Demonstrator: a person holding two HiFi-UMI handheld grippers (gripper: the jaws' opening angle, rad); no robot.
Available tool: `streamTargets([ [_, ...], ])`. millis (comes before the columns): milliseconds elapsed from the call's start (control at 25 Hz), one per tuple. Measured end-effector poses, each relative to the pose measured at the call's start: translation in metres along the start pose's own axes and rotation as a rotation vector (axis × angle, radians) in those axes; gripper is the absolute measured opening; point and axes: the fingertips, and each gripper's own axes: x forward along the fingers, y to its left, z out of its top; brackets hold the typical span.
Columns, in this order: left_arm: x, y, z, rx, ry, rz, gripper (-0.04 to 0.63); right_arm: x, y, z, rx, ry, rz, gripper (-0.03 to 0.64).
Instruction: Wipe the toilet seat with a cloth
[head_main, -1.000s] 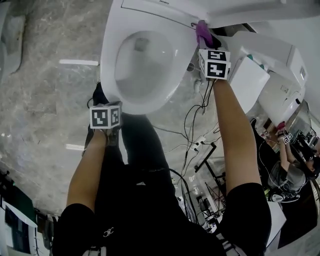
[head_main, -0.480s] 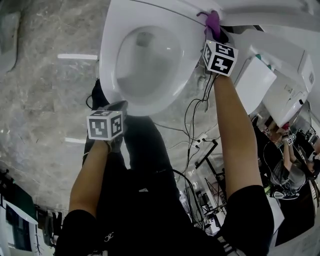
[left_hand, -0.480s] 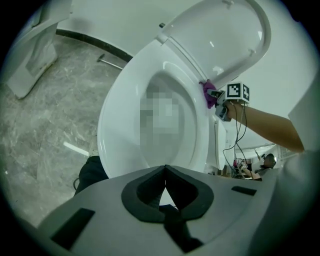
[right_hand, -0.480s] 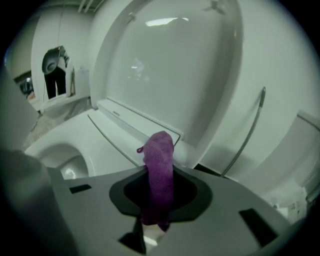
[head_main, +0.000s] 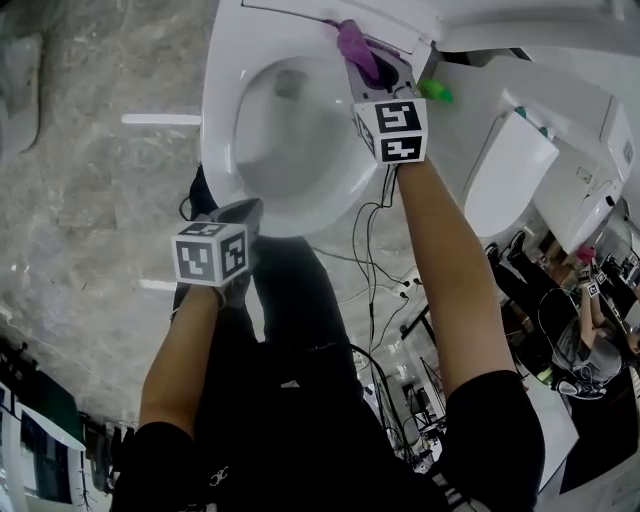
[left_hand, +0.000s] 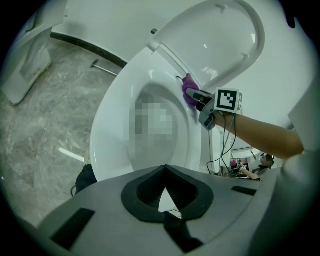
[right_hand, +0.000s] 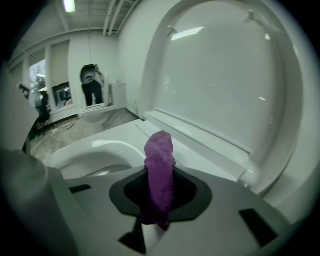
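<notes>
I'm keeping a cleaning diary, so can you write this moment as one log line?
right gripper: shut on purple cloth | cloth: at back of toilet seat | left gripper: shut, empty

Your head view is bright and evenly lit. The white toilet seat (head_main: 225, 130) nearly washes out, and two strip-light reflections glare on the glossy floor (head_main: 90, 200) left of your left fingers (head_main: 238, 212). Both gripper views bend hard and go black at the corners. Your right gripper view is dimmer and grey-green. A ceiling lamp (right_hand: 69, 5) glows far up-left of the right fingers (right_hand: 190, 197), its streak gleams on the lid (right_hand: 225, 75) ahead, and the cloth (right_hand: 159, 175) between them looks soft.
</notes>
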Motion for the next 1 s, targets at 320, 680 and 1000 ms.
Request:
streamTargets([
  [320,0.005,-0.005,-0.013,0.0,0.025,-0.008,0.009,-0.031,0.043,-0.051,-0.309,0.141,0.407,0.08],
  [680,0.005,-0.008,-0.018,0.009,0.026,-0.015,0.009,-0.033,-0.043,-0.035,-0.026,0.045,0.147,0.08],
  [1000,0.01,-0.02,-0.023,0.025,0.046,-0.034,0.009,-0.03,-0.051,-0.037,0.092,0.04,0.052,0.08],
])
